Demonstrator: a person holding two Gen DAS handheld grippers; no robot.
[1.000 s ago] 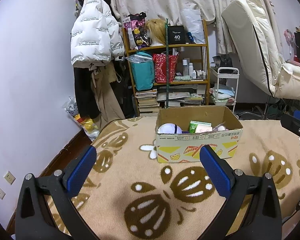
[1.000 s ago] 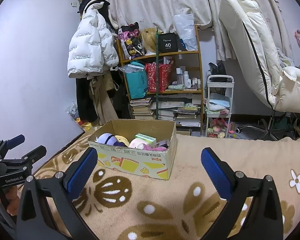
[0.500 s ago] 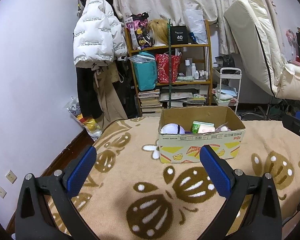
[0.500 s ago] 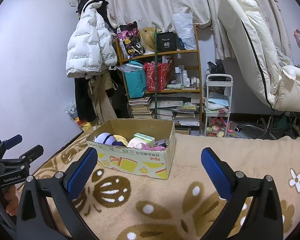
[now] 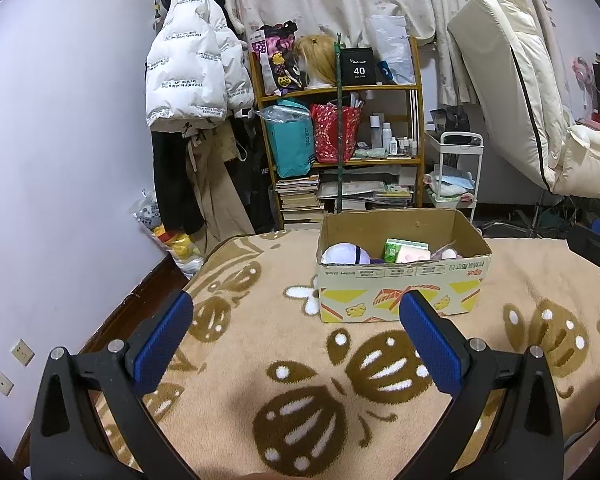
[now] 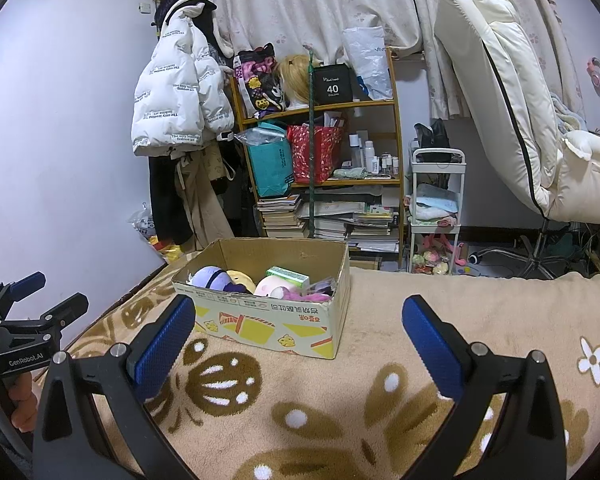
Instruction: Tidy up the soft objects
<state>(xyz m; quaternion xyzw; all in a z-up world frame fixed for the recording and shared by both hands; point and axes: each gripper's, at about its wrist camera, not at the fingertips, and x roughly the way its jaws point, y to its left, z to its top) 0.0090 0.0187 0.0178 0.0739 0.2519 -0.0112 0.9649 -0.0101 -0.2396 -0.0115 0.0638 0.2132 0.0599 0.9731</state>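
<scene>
Two grippers hang above a beige blanket (image 5: 300, 360) patterned with brown butterflies, both with jaws spread wide and nothing between the blue pads. In the left wrist view, the left gripper (image 5: 296, 336) sits near the camera, and the cardboard box (image 5: 400, 280) lies beyond it, a little to the right of centre, so that the right pad (image 5: 428, 344) overlaps the box's near wall in the picture; the gripper is apart from the box and touches nothing. In the right wrist view, the right gripper (image 6: 298, 338) is likewise empty and clear of the blanket, and the same box (image 6: 268, 320) lies farther off and to the left, just past the left pad (image 6: 162, 346).

The box stands upright and open-topped on the blanket. Inside it lie the soft things: a pale purple and white plush (image 6: 210, 278) at the left end, a yellowish plush (image 6: 240, 278) beside it, a pink plush (image 6: 274, 288) in the middle with a green and white packet (image 6: 288, 276) resting on it, and purple-pink plush pieces (image 6: 320, 290) at the right end.

At the far left of the right wrist view, a hand (image 6: 18, 404) holds the handle of the left gripper. Behind the box stand a wooden shelf (image 5: 340, 128) and a hanging white puffer jacket (image 5: 196, 76).
</scene>
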